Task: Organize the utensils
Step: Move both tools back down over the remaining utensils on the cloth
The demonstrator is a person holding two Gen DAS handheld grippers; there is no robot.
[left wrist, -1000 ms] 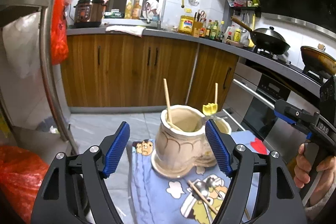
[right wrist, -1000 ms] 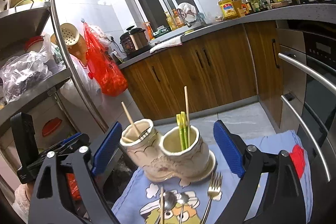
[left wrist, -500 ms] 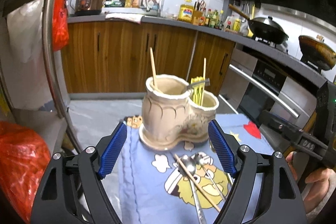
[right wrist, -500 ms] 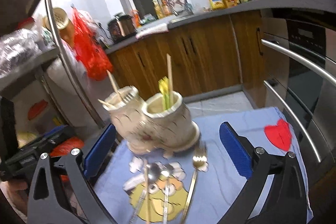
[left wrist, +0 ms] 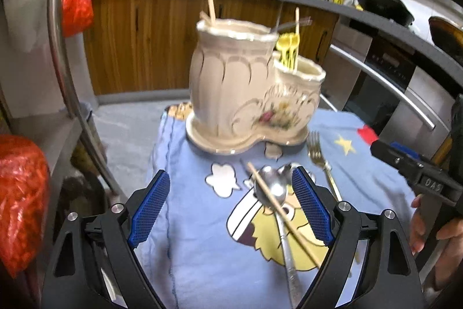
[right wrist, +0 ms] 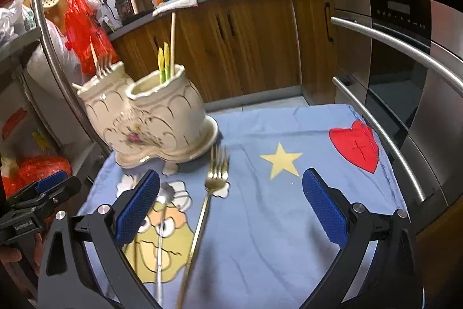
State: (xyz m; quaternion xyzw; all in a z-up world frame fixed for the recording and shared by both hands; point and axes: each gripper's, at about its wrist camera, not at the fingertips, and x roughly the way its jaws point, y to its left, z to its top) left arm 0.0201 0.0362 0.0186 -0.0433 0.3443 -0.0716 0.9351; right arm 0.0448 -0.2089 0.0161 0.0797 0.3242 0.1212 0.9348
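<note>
Kitchen cabinets stand behind a blue cartoon cloth (right wrist: 260,222) on the counter, where a gold fork (right wrist: 215,178), silver spoon (left wrist: 273,190) and wooden chopstick (left wrist: 282,212) lie before the cream ceramic twin-pot holder (left wrist: 246,94). Left tongs (left wrist: 230,204), whose jaws have just been opening, and right tongs (right wrist: 231,204) both gape empty; picking one up seems next.

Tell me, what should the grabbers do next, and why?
Probably lower the open left gripper onto the chopstick, which lies across the spoon on the blue cloth, nearly between its pads. Nothing is held yet, and the ceramic holder waits behind.
</note>
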